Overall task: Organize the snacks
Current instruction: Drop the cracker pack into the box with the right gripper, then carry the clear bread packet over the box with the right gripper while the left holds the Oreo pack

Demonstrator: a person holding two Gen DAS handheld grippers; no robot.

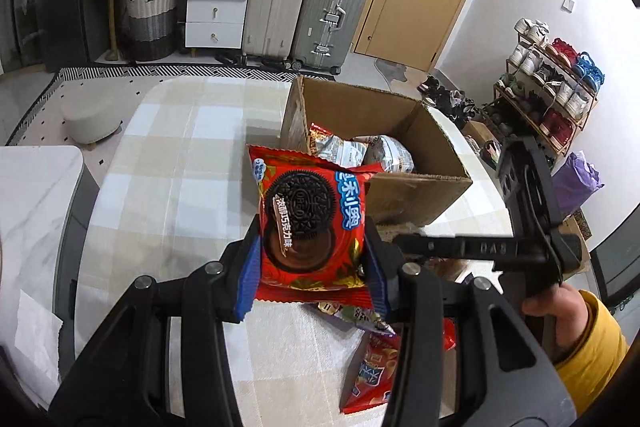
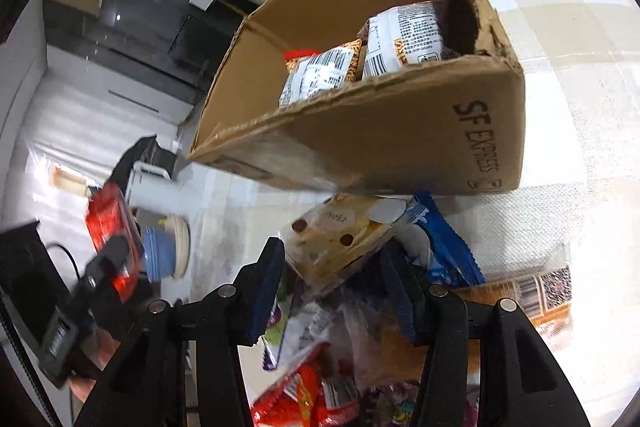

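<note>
Left wrist view: my left gripper is clamped on a red Oreo pack, held above the table just short of the box. Two packets already lie inside. My right gripper hangs over the snack pile, jaws parted around a yellow pack; I cannot tell if they press it. Much remains unsorted.

The red snack packet reads "OREO" on its pictured biscuit. The cardboard box wall reads "SF EXPRESS".
</note>
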